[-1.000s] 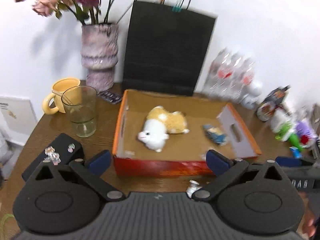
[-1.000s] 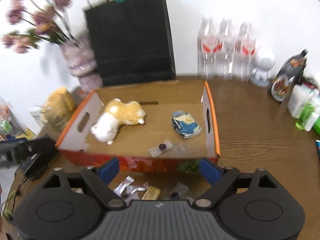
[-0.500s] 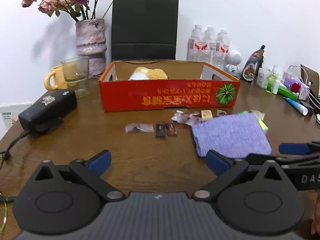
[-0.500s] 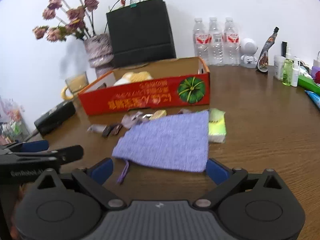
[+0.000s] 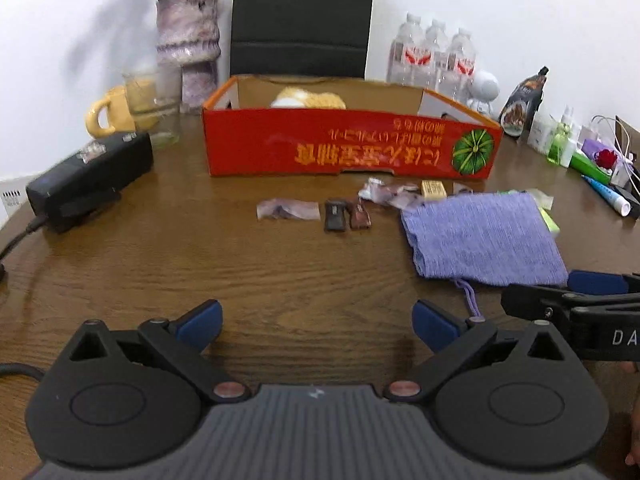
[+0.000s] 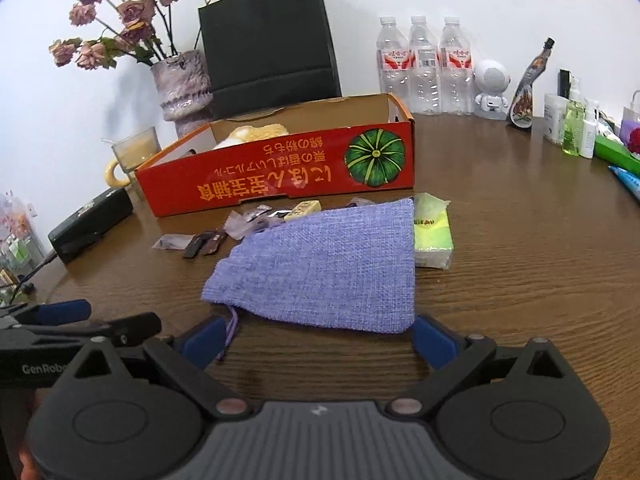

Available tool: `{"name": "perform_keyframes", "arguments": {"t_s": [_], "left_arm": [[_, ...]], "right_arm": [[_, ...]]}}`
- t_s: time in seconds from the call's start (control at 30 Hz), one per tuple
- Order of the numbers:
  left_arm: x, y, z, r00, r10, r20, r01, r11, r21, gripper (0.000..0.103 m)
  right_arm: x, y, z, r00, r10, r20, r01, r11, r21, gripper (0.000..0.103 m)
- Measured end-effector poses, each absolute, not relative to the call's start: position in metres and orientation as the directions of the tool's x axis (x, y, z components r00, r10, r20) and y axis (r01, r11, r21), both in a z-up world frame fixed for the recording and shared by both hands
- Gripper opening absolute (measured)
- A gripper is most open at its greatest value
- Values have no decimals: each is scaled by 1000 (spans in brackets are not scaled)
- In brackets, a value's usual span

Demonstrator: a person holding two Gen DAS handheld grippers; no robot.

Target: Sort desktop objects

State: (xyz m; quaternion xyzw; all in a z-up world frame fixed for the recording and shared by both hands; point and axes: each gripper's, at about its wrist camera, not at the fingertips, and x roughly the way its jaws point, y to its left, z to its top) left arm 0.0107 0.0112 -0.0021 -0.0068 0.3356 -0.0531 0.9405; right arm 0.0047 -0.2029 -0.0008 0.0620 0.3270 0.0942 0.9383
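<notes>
two grippers hover low over the near part of a brown wooden table (image 5: 168,264), both with jaws spread wide and nothing between them. the left gripper (image 5: 316,324) sits above bare wood, and the right gripper (image 6: 316,340) faces the near edge of a purple woven drawstring pouch (image 6: 332,268) that lies flat on the table, its cord trailing toward the gripper's left finger. the pouch's far right corner overlaps a yellow-green tissue pack (image 6: 433,236).

beyond the pouch, a loose row of small things lies just in front of a red cardboard box (image 5: 352,148) printed with a green pumpkin: a crumpled clear wrapper (image 5: 288,211), a dark brown packet (image 5: 335,215) touching a reddish-brown packet (image 5: 361,216), more crumpled wrappers (image 5: 386,194), and a small tan block (image 5: 433,189). inside the box the top of a yellow and white plush toy (image 5: 308,99) shows over the front wall.

left of the box stand a drinking glass (image 5: 154,106) and a yellow mug (image 5: 108,114), with a black device (image 5: 90,180) nearer the table edge. behind are a mottled vase of dried roses (image 6: 182,84), a black paper bag (image 6: 268,44), three water bottles (image 6: 422,66) and a small white robot figure (image 6: 493,84).
</notes>
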Motion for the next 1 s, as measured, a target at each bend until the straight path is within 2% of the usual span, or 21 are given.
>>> {"name": "perform_keyframes", "arguments": {"t_s": [0.23,1.0], "left_arm": [[12,2,-4,762,-62,-644,92,996,13,103],[13,1,-3,763,-64,-644,90,996,7,103]], "right_arm": [[6,-201,-1,765,227,-603,-152,973,174,103],[6,-206,-1,771,234,-593,-138,969,203,103]]}}
